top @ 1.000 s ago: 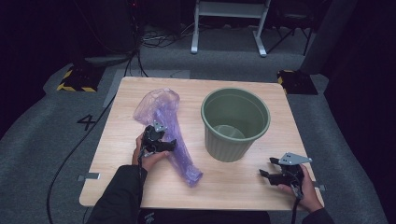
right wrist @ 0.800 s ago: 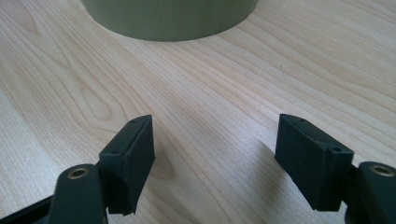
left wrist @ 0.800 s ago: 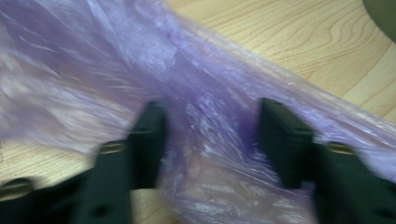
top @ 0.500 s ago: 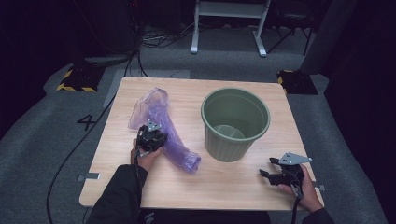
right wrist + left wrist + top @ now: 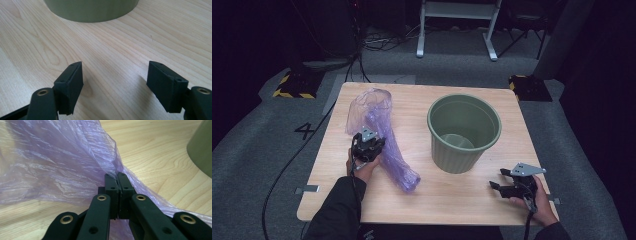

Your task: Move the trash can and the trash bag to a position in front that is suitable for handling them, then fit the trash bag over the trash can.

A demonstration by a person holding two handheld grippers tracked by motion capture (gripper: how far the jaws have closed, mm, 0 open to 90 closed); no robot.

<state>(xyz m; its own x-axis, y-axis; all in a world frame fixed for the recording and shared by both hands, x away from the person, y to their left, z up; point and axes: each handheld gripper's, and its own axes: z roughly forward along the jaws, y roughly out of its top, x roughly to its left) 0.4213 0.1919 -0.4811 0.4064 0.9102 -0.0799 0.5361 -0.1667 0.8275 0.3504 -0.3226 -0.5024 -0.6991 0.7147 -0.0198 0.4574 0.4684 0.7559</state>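
Purple film, a thin crinkled plastic bag (image 5: 379, 135), lies along the left half of the worktop (image 5: 452, 200), its wide open mouth toward the far edge and its narrow twisted end pointing back toward me, near the front. My left gripper (image 5: 368, 146) sits at the bag's middle, on its left flank, and its fingers (image 5: 111, 187) have just been closing; they now stand pressed together with a pinch of the film caught between them, the plastic fanning out taut from the tips in the left gripper view. Just right of the bag, apart from it, stands a green ribbed bin (image 5: 464, 132), upright, mouth up. My right gripper (image 5: 507, 186) rests low at the front right corner, in front of the bin; its fingers (image 5: 71, 85) stand wide apart over bare wood, holding nothing, with the bin's base (image 5: 91, 10) just ahead of them.
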